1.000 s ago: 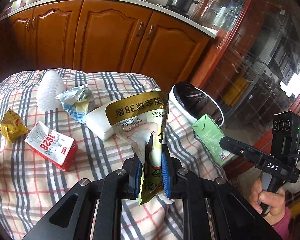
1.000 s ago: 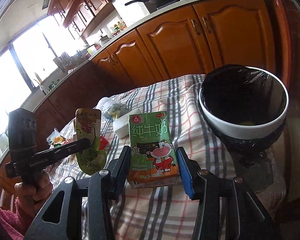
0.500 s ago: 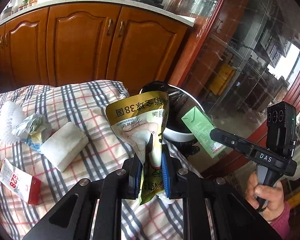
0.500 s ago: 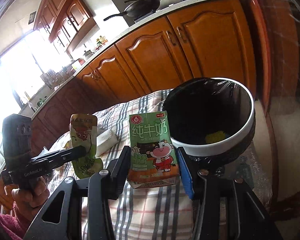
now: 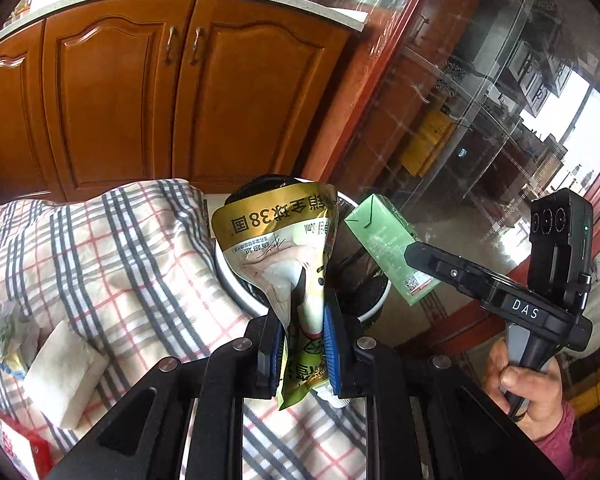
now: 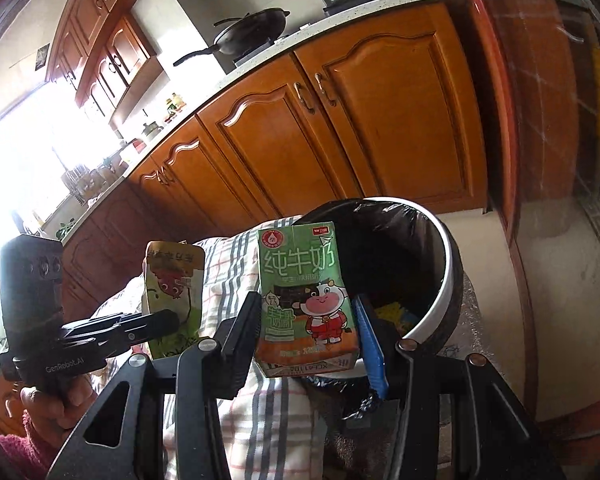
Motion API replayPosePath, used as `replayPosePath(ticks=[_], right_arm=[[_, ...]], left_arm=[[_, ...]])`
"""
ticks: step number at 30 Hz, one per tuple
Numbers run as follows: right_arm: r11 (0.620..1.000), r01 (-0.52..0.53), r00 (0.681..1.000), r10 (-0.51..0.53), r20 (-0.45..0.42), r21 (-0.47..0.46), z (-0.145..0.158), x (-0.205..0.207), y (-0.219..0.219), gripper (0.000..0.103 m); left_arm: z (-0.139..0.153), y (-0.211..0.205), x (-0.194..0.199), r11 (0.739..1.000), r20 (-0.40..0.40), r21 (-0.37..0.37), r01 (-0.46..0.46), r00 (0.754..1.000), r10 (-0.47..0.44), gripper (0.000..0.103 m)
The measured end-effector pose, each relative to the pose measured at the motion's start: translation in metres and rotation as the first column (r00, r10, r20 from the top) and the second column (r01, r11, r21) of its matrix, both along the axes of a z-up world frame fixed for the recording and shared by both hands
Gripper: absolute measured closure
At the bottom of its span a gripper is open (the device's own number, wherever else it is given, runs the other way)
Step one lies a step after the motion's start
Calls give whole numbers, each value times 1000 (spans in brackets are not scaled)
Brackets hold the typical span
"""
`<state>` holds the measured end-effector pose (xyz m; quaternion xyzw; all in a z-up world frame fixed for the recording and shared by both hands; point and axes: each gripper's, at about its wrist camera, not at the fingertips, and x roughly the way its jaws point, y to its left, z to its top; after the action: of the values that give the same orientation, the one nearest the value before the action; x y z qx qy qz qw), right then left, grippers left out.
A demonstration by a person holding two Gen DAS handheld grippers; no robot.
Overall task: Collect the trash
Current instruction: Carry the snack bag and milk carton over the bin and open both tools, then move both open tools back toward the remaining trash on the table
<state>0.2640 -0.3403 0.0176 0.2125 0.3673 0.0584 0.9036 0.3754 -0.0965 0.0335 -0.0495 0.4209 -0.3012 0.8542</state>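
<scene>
Your left gripper [image 5: 302, 346] pinches a limp, crushable pouch [image 5: 284, 248] low down; your right gripper [image 6: 306, 334] clamps a stiff, light milk carton [image 6: 306, 300] by its sides near the bin [image 6: 440, 280].

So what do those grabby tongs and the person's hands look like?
Both tongs are black, with silver bolts and blue pads. The right tongs say "DAS" in white on a boxy part with round lenses. The left tongs say "GenRobot.AI". The right hand is bare, with a pink sleeve.
</scene>
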Motion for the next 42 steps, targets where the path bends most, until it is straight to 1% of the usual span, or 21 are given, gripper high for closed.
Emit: replayPosePath(ticks=[3, 7, 10, 14, 20, 22, 23, 26, 29, 32, 34, 36, 39, 42], right_arm=[[1000, 11, 1000, -11, -10, -14, 0, 9, -7, 56], [1000, 19, 999, -19, -27, -25, -3, 18, -16, 56], [999, 25, 999, -26, -43, -23, -7, 23, -22, 56], [999, 26, 997, -27, -66, -24, -14, 31, -28, 56], [999, 19, 995, -22, -102, -33, -25, 39, -29, 56], [999, 15, 993, -19, -112, -31, -29, 42, -29, 56], [999, 16, 993, -19, -117, -30, -30, 44, -30, 56], [1000, 27, 991, -29, -130, -12, -33, 47, -33, 53], [999, 36, 991, -36, -127, -5, -33, 46, -34, 53], [999, 42, 992, -42, -117, 2, -31, 42, -33, 53], [999, 45, 993, -43, -106, 18, -29, 38, -31, 52], [999, 43, 995, -40, -90, 31, -27, 33, -27, 51], [998, 38, 997, -35, -68, 43, -24, 23, -17, 45], [998, 33, 998, -31, -50, 57, -22, 14, -5, 43]], left_arm=[[-2, -14, 22, 1000, -20, 11, 7, 1000, -7, 87], [-7, -31, 48, 1000, -57, 7, 10, 998, -10, 87], [-9, -41, 62, 1000, -64, 15, 8, 998, -7, 87], [-20, -53, 75, 1000, -98, 14, 8, 995, -7, 86], [-31, -57, 89, 1000, -139, 6, -2, 990, 3, 85], [-33, -57, 91, 1000, -144, 14, -1, 990, 3, 84], [-34, -58, 92, 1000, -144, 22, 1, 990, 2, 82], [-35, -55, 85, 999, -138, 33, -1, 990, 5, 67], [-32, -51, 75, 999, -112, 38, -2, 994, 6, 66], [-29, -41, 64, 1000, -94, 17, -11, 995, 12, 65], [-28, -31, 55, 1000, -78, 0, -22, 997, 22, 63], [-28, -19, 44, 999, -58, -17, -43, 997, 42, 57], [-28, 3, 24, 996, -25, -30, -87, 996, 87, 56], [-30, 27, 2, 989, -6, -48, -138, 990, 138, 56]])
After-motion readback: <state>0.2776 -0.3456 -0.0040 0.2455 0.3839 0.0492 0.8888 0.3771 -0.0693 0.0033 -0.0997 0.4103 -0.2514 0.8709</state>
